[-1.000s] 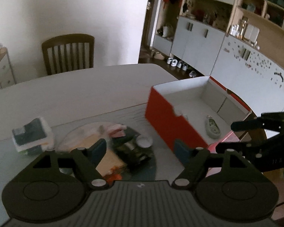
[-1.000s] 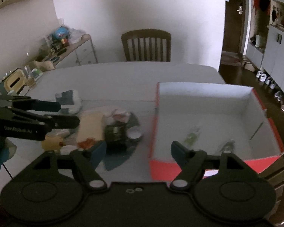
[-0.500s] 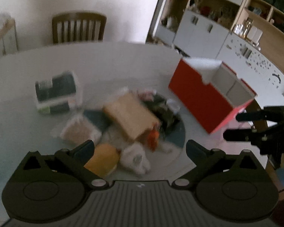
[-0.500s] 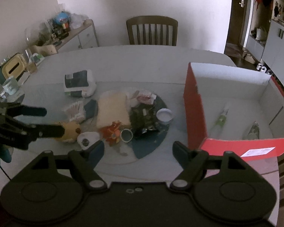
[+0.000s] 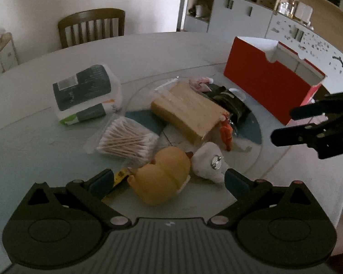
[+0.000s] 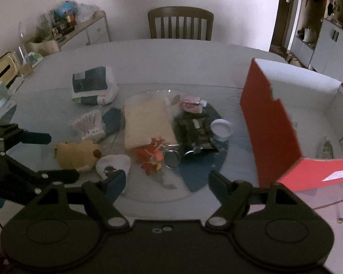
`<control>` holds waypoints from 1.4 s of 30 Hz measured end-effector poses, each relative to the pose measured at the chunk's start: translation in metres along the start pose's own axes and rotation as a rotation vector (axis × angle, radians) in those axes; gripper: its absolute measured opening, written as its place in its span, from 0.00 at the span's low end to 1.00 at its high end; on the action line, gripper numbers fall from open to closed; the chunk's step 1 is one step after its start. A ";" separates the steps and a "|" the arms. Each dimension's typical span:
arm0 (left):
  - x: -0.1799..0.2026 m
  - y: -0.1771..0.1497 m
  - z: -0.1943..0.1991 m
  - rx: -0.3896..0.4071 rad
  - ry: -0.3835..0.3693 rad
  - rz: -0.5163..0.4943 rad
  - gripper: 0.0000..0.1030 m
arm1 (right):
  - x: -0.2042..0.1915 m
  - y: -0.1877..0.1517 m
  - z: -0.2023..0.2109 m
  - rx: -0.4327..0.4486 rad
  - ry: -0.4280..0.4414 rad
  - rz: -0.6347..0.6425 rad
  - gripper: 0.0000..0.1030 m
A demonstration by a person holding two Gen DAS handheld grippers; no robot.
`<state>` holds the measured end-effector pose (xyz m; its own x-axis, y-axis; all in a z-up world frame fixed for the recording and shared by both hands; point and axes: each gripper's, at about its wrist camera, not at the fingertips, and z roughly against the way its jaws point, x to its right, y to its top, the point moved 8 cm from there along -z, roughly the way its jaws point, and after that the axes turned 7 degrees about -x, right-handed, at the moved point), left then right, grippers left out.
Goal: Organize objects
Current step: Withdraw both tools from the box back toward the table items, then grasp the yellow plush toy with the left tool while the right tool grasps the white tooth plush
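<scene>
- Left gripper [image 5: 164, 178]: jaws wide apart with nothing clamped; it hangs over the near edge of the pile, with the yellow plush [image 5: 162, 178] in the gap between its fingertips.
- Right gripper [image 6: 167, 181]: jaws apart and empty, above the glass disc [image 6: 201, 189] on the tabletop [image 6: 171, 59].
- Yellow plush: lying on its side at the near left of the pile, touching a white pouch [image 5: 210, 162] to its right.
- Yellow tape [image 5: 120, 175]: a strip showing just beside the left gripper's left fingertip, partly hidden.
- Orange toy [image 6: 152, 155]: just right of the white pouch, at the near end of the tan packet [image 6: 146, 121].
- Metal ring [image 6: 171, 158]: flat on the disc, touching the orange toy's right side.
- Cotton swabs [image 5: 128, 140]: clear bag left of the tan packet, beyond the plush.
- Dark packet [image 6: 194, 132]: right of the tan packet, with a white lid [image 6: 220, 129] at its right edge.
- Pink item [image 6: 191, 105]: beyond the dark packet; too small to identify.
- Tissue pack [image 5: 87, 93]: at far left, apart from the pile.
- Red box [image 6: 276, 123]: open-topped, at the right of the tabletop, well apart from the pile; a small object lies on its floor.
- Chair [image 6: 180, 22]: at the tabletop's far side, against the wall.
</scene>
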<state>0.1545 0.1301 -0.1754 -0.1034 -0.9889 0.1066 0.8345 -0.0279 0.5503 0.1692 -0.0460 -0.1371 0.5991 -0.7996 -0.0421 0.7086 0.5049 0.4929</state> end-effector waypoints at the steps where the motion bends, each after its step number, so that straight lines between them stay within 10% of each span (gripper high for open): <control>1: -0.001 -0.001 -0.003 0.000 0.009 -0.008 1.00 | -0.002 0.001 -0.003 -0.006 -0.002 -0.002 0.77; 18: 0.009 -0.010 -0.019 0.031 0.071 -0.184 0.99 | -0.050 0.005 -0.048 -0.125 0.089 0.025 0.75; 29: 0.009 -0.018 -0.028 -0.007 0.094 -0.198 0.54 | -0.064 0.001 -0.066 -0.180 0.111 0.056 0.72; 42: 0.005 -0.016 -0.024 -0.021 0.065 -0.128 0.39 | -0.052 0.002 -0.065 -0.171 0.119 0.010 0.33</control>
<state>0.1538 0.1222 -0.2039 -0.1750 -0.9844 -0.0178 0.8281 -0.1570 0.5382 0.1640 0.0179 -0.1905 0.6389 -0.7554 -0.1456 0.7494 0.5683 0.3398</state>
